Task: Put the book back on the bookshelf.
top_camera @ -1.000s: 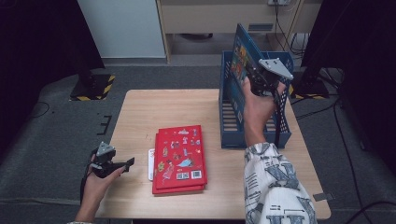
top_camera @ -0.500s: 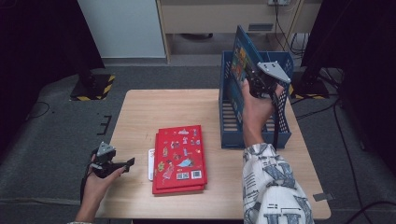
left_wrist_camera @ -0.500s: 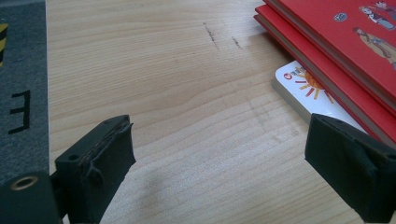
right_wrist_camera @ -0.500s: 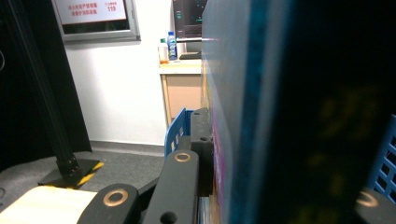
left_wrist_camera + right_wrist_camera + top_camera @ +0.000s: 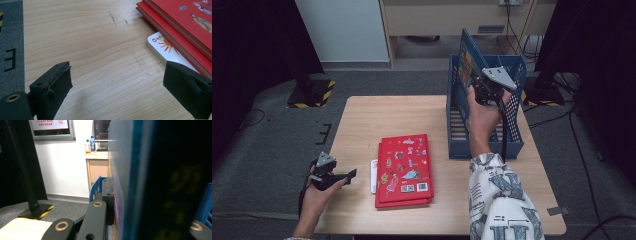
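Blue book going upright into the blue basket

Your right hand-held gripper (image 5: 479, 90) is clamped on the blue book (image 5: 467, 60), which stands on edge and tilted, its lower part inside the blue basket (image 5: 484, 147) just below and ahead of that gripper. Keep the squeeze firm and lower the book straight down along the basket's wall nearest the red books; judging by the tilt, it could tip over if you let go early, so rest its bottom edge on the basket floor first. Your left hand-held gripper (image 5: 120, 82) hovers with its jaws apart and nothing between them, low over the wooden counter (image 5: 377, 115). The red books (image 5: 404, 167) lie just ahead of it, stacked on a white book (image 5: 162, 47).
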A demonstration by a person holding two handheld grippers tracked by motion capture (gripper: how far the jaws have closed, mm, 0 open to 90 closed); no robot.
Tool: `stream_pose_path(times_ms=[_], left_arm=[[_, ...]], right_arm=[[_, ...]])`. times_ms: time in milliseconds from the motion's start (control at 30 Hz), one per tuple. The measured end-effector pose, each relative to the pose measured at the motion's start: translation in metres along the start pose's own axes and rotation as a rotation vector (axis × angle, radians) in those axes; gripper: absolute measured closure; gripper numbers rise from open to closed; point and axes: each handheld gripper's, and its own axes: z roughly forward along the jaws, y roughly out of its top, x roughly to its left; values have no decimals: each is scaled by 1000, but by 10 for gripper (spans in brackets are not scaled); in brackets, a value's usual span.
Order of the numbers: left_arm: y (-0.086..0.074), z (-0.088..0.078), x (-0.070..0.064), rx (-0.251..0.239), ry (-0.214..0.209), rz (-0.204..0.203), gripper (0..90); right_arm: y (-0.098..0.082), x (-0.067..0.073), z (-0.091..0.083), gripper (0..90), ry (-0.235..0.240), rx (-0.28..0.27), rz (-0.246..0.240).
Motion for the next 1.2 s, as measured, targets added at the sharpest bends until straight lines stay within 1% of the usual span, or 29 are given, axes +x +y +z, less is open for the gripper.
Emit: stream_pose_path(times_ms=[133, 267, 400, 533, 700, 833, 1200], left_arm=[[0, 0, 0, -6, 1, -4, 74], [0, 0, 1, -5, 1, -4, 74], [0, 0, 0, -3, 3, -1, 74], [0, 0, 0, -3, 3, 0, 75], [0, 1, 0, 0, 3, 5, 75], [0, 1, -1, 6, 4, 9, 75], [1, 1, -1, 5, 4, 11, 75]], right_arm=[[-4, -1, 2, 834, 2, 6, 19], [-8, -1, 5, 834, -3, 8, 16], [-13, -1, 6, 834, -3, 13, 26], [-21, 0, 8, 834, -5, 23, 20], [-28, -2, 10, 833, -5, 36, 35], [-32, -3, 10, 833, -8, 42, 25], [-41, 0, 12, 833, -3, 59, 25]])
